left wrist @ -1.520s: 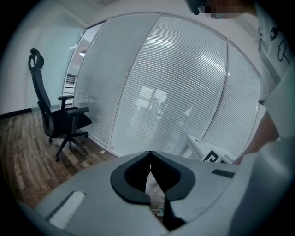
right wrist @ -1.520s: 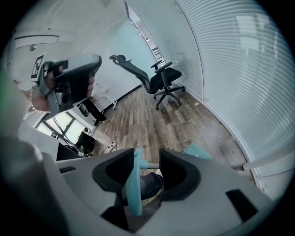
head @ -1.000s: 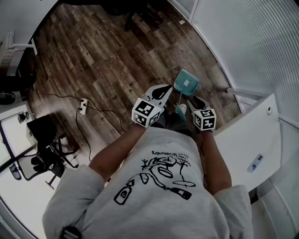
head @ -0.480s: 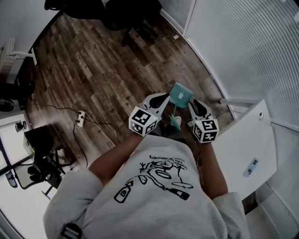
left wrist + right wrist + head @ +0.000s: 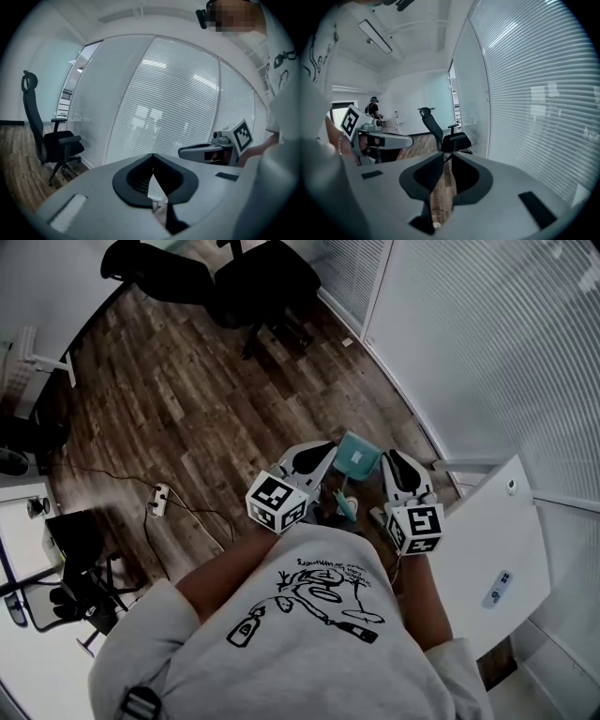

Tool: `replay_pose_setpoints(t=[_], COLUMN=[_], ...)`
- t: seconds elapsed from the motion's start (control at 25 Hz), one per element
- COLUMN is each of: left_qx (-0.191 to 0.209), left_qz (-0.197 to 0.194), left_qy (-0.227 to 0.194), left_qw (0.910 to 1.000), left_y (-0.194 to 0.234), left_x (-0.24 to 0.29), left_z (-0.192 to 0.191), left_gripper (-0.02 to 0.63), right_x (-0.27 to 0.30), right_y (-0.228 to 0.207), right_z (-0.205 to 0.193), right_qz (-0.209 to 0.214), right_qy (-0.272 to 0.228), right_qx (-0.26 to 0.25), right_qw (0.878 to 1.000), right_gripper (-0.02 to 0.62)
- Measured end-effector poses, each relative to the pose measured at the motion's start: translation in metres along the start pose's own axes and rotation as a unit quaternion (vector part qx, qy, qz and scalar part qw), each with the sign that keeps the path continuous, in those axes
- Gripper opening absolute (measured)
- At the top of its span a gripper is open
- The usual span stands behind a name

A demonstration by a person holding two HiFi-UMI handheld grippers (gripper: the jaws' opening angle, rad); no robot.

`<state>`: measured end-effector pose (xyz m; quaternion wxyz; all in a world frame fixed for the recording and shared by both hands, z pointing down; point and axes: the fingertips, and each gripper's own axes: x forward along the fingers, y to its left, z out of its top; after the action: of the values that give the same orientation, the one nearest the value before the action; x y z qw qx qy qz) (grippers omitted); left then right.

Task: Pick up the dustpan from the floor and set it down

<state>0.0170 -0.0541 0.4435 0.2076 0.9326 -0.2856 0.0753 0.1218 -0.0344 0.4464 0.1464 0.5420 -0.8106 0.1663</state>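
Head view first: the teal dustpan [image 5: 358, 457] is up off the wooden floor [image 5: 187, 409], hanging between the two tools. Its pan end points away from the person and its handle runs back toward their chest, so the long axis lies roughly along the line both tools point. The left tongs [image 5: 328, 450] are right against the pan's near-left edge. The right tongs [image 5: 390, 457] stand just beside it on the other side, apart from it.

Left gripper view: those jaws are clenched, tips meeting, with a pale sliver [image 5: 155, 189] wedged in the gap behind them. That is probably the dustpan's edge, though the angle is too poor to swear to it.

Right gripper view: the jaws here are closing, and only floorboards show through the narrow slot (nothing caught between them).

So the load looks to be on the left side, and setting it down should be that hand's job.
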Motion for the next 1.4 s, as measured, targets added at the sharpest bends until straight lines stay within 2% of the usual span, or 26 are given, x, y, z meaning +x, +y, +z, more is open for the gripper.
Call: replay_pose_setpoints(t=[0.24,0.76,0.96,1.4], left_qx=[0.019,0.068,0.072,0.082], left_qz=[-0.005,-0.038,-0.041,-0.051], left_qy=[-0.039,-0.086,-0.103,-0.108], left_qw=[0.9990,0.9933,0.9912,0.9894], left_y=[-0.011,-0.052,-0.062,-0.067], left_x=[-0.010,-0.030,-0.040,-0.038], left_z=[0.046,0.107,0.127,0.141], left_gripper=[0.002,0.002,0.002,0.002], right_x=[-0.020,-0.060,-0.072,-0.069], right_y=[0.005,0.032,0.040,0.039], right_z=[0.045,0.112,0.130,0.142], right_qz=[-0.010,-0.022,-0.026,-0.028], right_qy=[-0.037,-0.103,-0.120,-0.117], right_qx=[-0.008,-0.041,-0.049,-0.058], right_qw=[0.999,0.994,0.991,0.991], right_gripper=[0.041,0.014,0.009,0.006])
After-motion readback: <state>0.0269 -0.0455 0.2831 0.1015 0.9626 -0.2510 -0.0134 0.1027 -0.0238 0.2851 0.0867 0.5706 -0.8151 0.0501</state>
